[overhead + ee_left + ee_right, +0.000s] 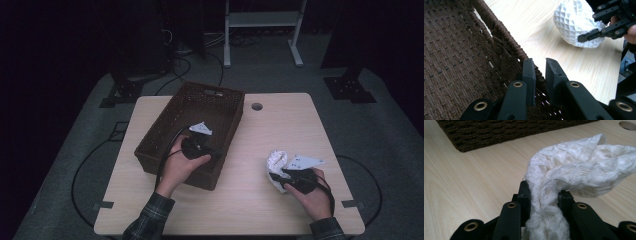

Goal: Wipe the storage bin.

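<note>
Steadying the basket (165, 131) by its near wall with the left tongs (539, 62), jaws narrow astride the rim, likely to keep it from sliding. Pinching a white cloth (574, 170) in the right tongs (545, 188), bunched on the table (250, 200), right of the basket.

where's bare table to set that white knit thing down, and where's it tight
Bare table lies between the basket and the far right edge, around the cable hole. The near edge between the two forearms is also free. It is tight at the basket's near right corner, where the left gripper sits, and around the right gripper clamping the white knit cloth.
</note>
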`<act>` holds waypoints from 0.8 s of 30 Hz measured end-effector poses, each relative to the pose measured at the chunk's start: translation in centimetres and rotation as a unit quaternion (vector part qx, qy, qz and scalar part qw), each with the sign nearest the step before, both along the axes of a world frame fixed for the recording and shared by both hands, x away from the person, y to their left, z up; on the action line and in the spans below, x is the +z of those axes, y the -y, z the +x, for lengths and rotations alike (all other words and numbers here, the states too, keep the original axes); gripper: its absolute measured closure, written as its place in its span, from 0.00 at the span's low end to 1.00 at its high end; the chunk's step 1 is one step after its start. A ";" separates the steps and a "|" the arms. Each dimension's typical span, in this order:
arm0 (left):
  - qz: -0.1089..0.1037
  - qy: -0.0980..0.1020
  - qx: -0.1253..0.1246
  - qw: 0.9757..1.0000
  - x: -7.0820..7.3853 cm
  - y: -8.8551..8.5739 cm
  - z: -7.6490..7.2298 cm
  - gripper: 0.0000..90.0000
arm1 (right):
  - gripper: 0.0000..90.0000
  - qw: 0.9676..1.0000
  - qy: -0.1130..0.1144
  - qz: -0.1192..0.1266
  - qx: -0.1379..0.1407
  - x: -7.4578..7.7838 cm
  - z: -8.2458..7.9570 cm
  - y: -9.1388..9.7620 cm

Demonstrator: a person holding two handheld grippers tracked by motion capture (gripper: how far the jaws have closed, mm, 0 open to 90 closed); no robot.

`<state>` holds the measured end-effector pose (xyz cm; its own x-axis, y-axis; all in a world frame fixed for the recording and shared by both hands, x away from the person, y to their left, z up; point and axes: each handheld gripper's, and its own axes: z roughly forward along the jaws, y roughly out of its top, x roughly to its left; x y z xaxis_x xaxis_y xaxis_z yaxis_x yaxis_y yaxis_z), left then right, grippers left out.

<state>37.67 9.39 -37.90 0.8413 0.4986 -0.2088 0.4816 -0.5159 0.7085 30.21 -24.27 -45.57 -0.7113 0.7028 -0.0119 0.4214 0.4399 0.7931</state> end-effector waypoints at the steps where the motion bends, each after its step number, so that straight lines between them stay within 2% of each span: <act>1: 0.000 0.000 0.000 1.000 0.0 0.0 0.0 0.86 | 0.78 1.000 0.000 0.000 0.000 0.0 0.0 0.0; 6: -0.005 -0.003 -0.010 1.000 0.0 -0.4 -0.2 0.84 | 0.78 1.000 -0.001 0.002 -0.002 0.0 -0.1 0.2; 9: 0.005 0.000 -0.022 1.000 0.3 -0.9 -0.7 0.78 | 0.78 1.000 0.000 0.002 -0.003 0.0 -0.1 0.3; 12: 0.004 0.001 -0.026 1.000 0.5 -1.3 -1.1 0.72 | 0.78 1.000 0.001 0.002 -0.004 0.0 -0.1 0.4; 17: 0.009 0.012 -0.031 0.999 1.2 -2.8 -2.2 0.65 | 0.78 1.000 -0.001 0.000 -0.004 0.0 -0.1 0.3; 24: 0.020 0.023 -0.024 0.999 1.0 -5.2 -3.3 0.59 | 0.78 1.000 -0.001 0.000 -0.005 0.0 -0.1 0.3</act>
<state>34.41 14.62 -36.86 0.8730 0.4641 -0.1500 0.4225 -0.5662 0.7078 30.10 -24.55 -45.60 -0.7038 0.7103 -0.0102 0.4273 0.4347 0.7927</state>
